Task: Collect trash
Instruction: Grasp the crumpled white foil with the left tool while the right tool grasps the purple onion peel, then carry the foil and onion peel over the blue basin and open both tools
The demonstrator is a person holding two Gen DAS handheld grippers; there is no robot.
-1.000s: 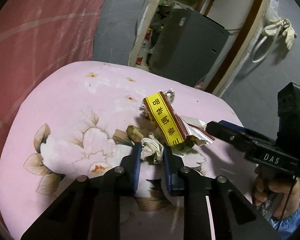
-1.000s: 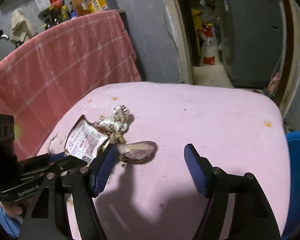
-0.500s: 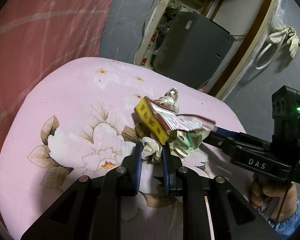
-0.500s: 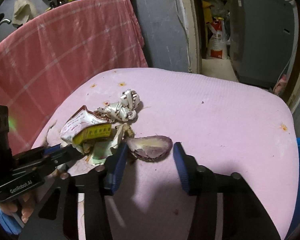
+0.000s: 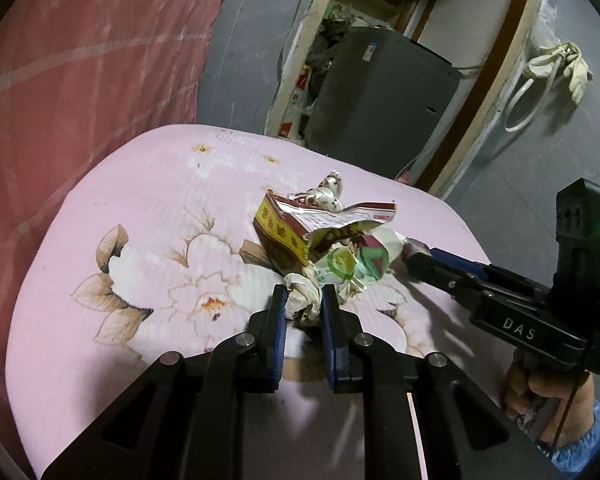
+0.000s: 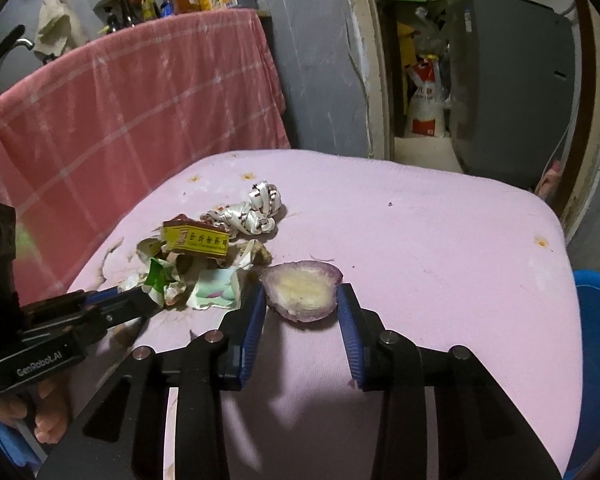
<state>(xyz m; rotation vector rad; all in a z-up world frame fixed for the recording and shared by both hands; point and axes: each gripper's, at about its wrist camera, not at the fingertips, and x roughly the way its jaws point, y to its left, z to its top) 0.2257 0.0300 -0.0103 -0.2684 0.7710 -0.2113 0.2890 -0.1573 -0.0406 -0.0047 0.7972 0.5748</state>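
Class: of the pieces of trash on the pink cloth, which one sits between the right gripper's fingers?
The purple-rimmed peel, pale inside, between the right gripper fingers; the wrappers lie to its left.

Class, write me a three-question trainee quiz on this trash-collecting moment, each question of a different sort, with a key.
1. True or false: the left gripper is shut on a crumpled white paper wad.
2. What sits between the right gripper fingers? A) purple-edged vegetable peel B) yellow and maroon carton C) crumpled silver foil wrapper
3. Fill in: the trash lies on a ____ floral cloth.

Key: 1 true; 2 A; 3 pink.
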